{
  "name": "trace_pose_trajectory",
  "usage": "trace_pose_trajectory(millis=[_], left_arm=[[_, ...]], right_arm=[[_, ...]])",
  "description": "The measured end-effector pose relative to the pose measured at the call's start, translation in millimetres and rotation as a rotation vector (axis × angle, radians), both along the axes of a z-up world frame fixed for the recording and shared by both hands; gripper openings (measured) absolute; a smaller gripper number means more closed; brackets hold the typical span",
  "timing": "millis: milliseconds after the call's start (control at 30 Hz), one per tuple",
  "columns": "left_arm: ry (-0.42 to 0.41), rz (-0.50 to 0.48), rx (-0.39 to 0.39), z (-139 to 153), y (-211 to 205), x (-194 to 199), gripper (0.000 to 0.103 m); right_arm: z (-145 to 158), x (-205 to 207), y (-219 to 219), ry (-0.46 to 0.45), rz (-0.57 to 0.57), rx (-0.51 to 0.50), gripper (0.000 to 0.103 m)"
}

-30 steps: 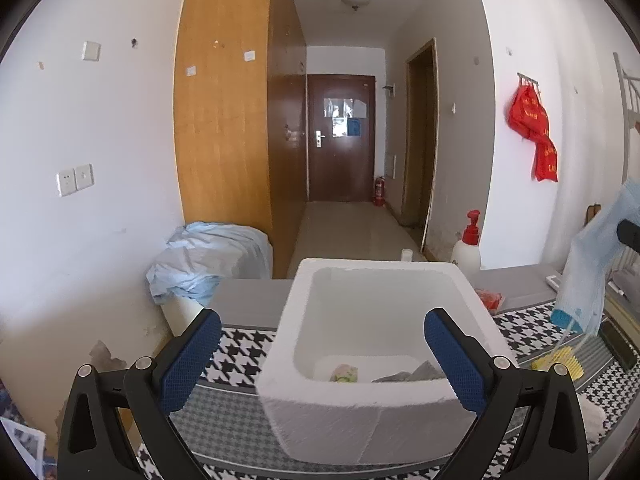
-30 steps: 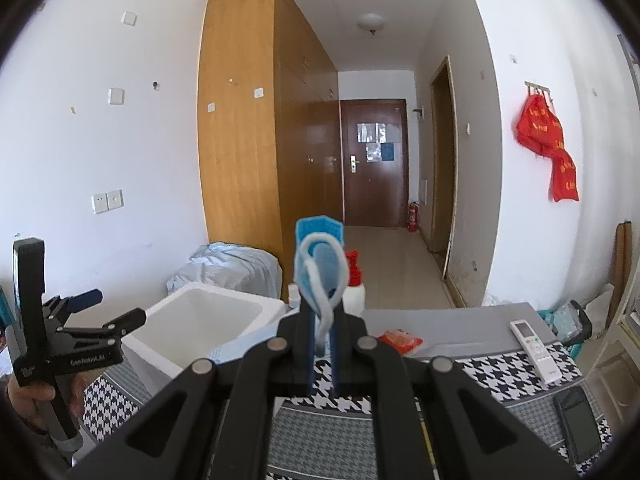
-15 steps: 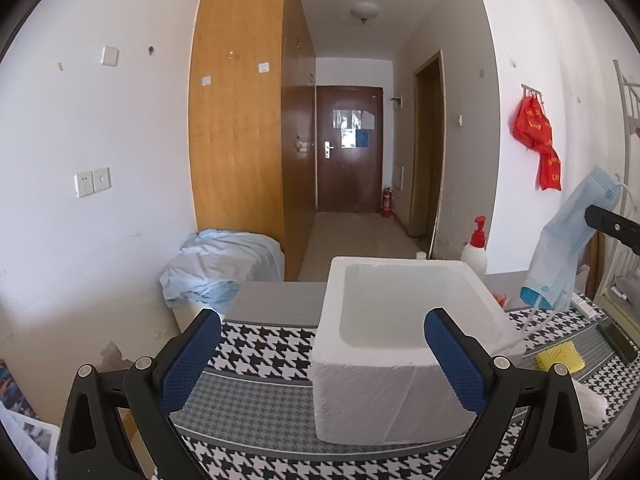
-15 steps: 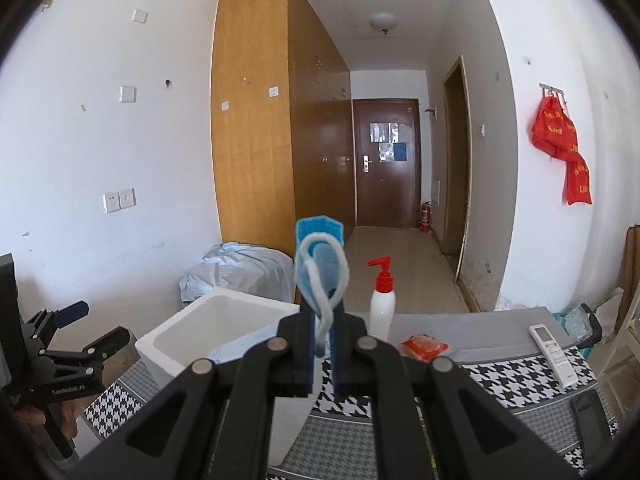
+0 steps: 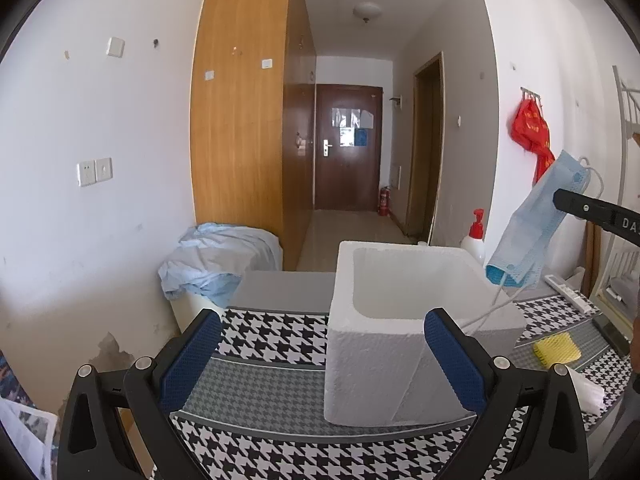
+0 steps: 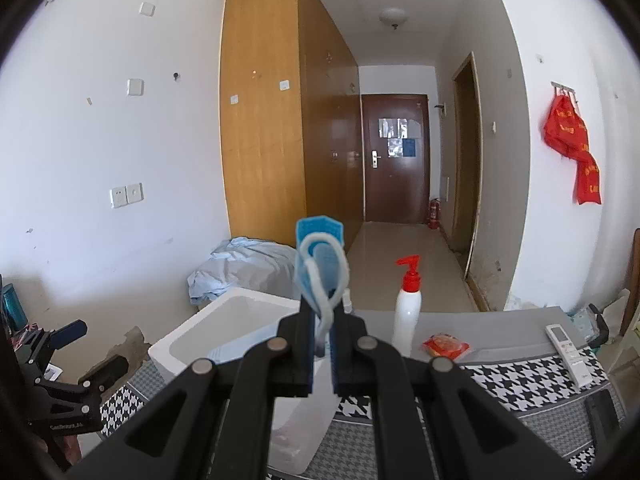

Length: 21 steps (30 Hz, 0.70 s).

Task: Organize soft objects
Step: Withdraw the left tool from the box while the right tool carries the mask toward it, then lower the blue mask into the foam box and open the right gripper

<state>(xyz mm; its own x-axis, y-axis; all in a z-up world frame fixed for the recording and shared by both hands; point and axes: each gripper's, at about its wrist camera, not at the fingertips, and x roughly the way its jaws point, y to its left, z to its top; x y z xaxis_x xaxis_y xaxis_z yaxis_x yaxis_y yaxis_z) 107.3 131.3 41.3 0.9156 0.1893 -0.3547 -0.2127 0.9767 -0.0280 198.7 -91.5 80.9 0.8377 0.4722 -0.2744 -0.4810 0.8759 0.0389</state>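
Two claws in play. Right gripper (image 6: 320, 344) clamped on blue face mask (image 5: 532, 224), held aloft just beyond right rim of white foam box (image 5: 400, 320), ear loop trailing onto that rim. Left gripper (image 5: 324, 356) spread wide, holding nothing, facing box. Probably mid-carry: next, shift mask over cavity, lower, release. Yellow sponge (image 5: 556, 350) waiting on houndstooth cloth (image 5: 272, 340).

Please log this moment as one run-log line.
right gripper: shut on face mask | left gripper: open | foam box: below mask
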Motion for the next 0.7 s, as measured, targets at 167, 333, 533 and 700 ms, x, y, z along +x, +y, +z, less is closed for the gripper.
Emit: trace_pose_trajectory(millis=[167,333,533,700], left_arm=[[-0.013,0.012,0.008,-1,2,-6,0.102],[-0.006,0.018,0.004,-5,5,-6,0.102],[0.009,0.033,-0.004,-11,10,-7,0.102],[0.010,0.047,-0.018,-14,15,-8,0.102]], right_arm=[[-2,5,8,0.013,0.008,-0.006,0.008],[-5,10,16,0.023,0.009,-0.020,0.008],[-8,15,26,0.036,0.022,-0.039,0.009],[-15,20,42,0.047,0.029,-0.088,0.008]])
